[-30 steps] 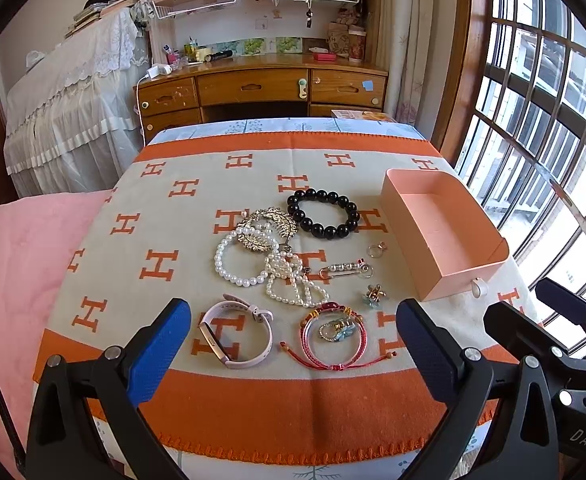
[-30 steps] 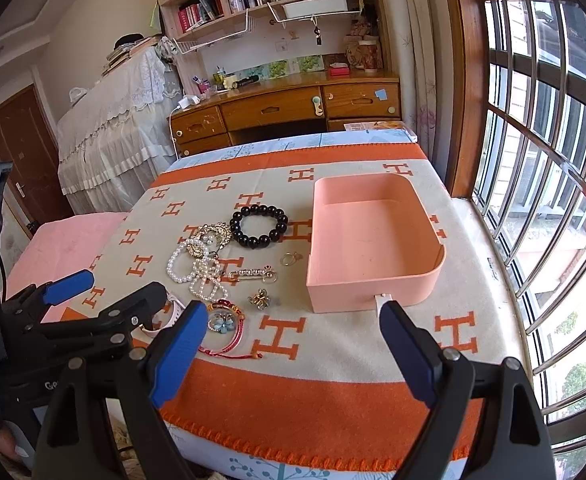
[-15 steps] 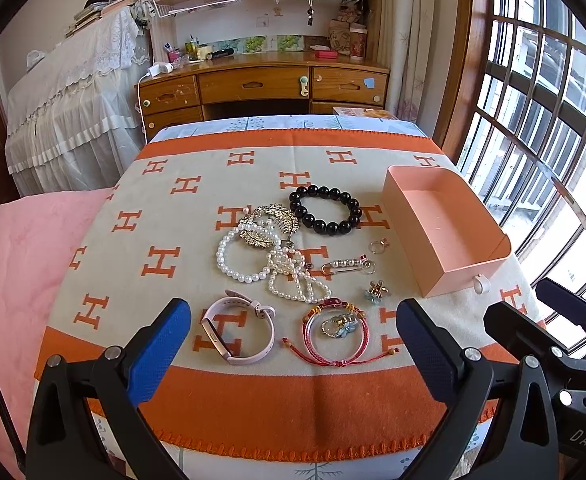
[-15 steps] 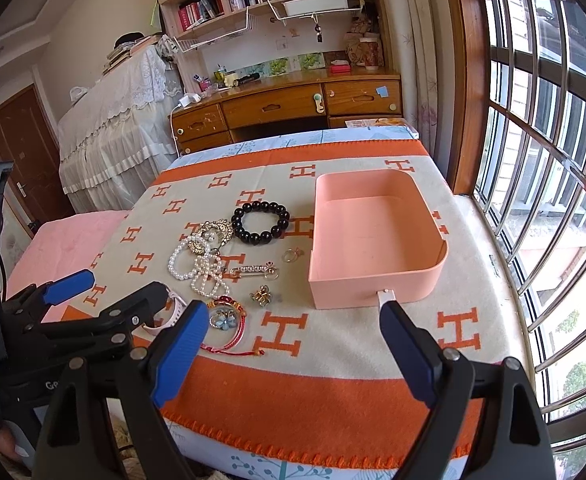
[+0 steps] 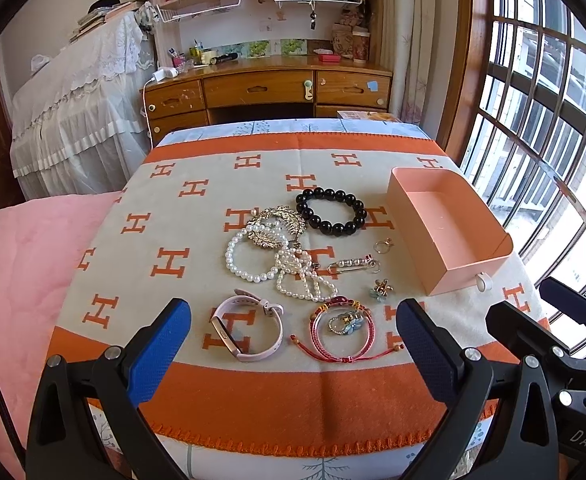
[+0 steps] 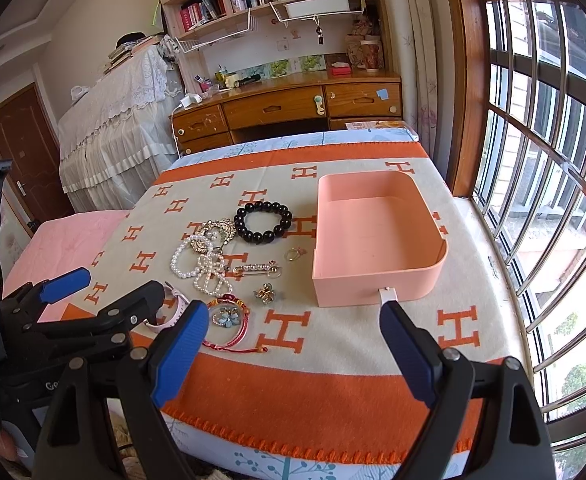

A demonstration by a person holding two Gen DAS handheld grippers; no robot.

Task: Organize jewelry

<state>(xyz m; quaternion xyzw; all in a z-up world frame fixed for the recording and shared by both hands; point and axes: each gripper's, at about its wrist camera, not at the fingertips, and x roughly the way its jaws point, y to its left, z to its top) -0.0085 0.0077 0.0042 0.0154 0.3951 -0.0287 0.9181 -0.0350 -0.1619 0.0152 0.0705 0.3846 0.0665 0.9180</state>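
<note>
1. Orange-and-cream H-print blanket [image 5: 197,396] covered the tabletop; all jewelry lay on it.
2. Left claw [image 5: 293,344] was at 6 o'clock in the left wrist view, blue pads wide apart, holding nothing, hovering at the near blanket edge. Also seen in the right wrist view at 8 o'clock.
3. Right claw [image 6: 293,344] was at 6 o'clock in its own view, pads wide apart, holding nothing; its black body showed at 4 o'clock in the left wrist view.
4. Pink tray [image 5: 449,224] sat at 2 o'clock of the jewelry cluster, nothing in it, white pull tab on its near wall.
5. Black bead bracelet [image 5: 331,212] lay at 12 o'clock of the cluster, near the tray, not touching it.
6. Pearl strands [image 5: 277,268] lay tangled mid-cluster, overlapping a silver leaf brooch [image 5: 277,226] at their 12 o'clock.
7. Pink watch band [image 5: 249,330] lay at 7 o'clock of the cluster, between the left claw's pads in view.
8. Red cord bracelet [image 5: 343,334] lay just beside the watch at 3 o'clock, a blue flower charm [image 5: 349,322] inside its loop.
9. Pearl safety pin [image 5: 353,265] lay at 3 o'clock of the pearls.
10. Small flower clip [image 5: 381,289] lay at 6 o'clock of the pin.
11. Thin ring [image 5: 383,245] lay between pin and tray, apart from both.
</note>
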